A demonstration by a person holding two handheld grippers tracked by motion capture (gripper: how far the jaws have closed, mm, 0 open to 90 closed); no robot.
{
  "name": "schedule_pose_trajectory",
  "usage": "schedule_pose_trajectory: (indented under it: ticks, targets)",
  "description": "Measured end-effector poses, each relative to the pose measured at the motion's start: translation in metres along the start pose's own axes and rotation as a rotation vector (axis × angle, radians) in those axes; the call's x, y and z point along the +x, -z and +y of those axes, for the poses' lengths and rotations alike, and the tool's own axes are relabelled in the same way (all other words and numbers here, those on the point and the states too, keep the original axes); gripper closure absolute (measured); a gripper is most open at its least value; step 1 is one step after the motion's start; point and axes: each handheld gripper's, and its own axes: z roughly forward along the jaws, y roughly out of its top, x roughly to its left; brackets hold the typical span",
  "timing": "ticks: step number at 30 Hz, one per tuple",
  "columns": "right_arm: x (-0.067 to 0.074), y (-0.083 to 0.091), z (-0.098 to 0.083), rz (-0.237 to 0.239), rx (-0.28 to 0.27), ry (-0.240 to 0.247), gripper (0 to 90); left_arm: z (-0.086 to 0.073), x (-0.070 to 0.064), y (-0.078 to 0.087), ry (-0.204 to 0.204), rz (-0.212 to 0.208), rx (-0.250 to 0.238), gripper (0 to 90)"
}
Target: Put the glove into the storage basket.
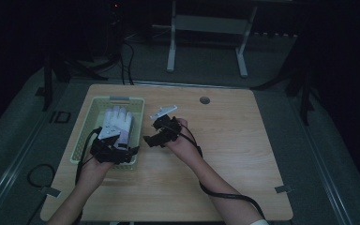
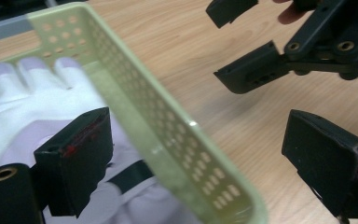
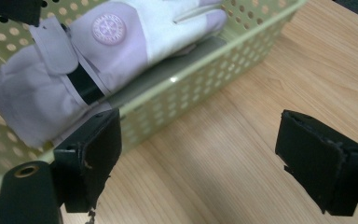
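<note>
A pale green perforated basket stands on the left part of the wooden table and holds a white glove with a black wrist strap. My left gripper is open at the basket's near right corner. In the left gripper view its jaws straddle the basket wall, one jaw over the glove, the other over the table. My right gripper is open just right of the basket, pointing at its side wall. The glove lies beyond that wall. Nothing sits between the right gripper's jaws.
The wooden table stretches bare to the right of the hands, with a round cable hole near its far edge. A white stand frame and floor cables lie beyond the table. A black cable trails along the right forearm.
</note>
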Motion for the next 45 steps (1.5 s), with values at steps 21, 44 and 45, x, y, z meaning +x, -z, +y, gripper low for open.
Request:
schedule_pose_trajectory:
  ticks: [21, 44, 45]
  targets:
    - [-0.023, 0.021, -0.045, -0.027, 0.008, -0.002, 14.3, 0.005, -0.061, -0.025, -0.067, -0.102, 0.006, 8.8]
    - [-0.033, 0.014, -0.107, -0.003, -0.029, -0.036, 14.2, -0.028, -0.089, -0.063, -0.112, -0.17, 0.054, 8.7]
    - [-0.034, 0.013, -0.109, -0.003, -0.032, -0.033, 14.3, -0.03, -0.09, -0.065, -0.106, -0.169, 0.057, 8.7]
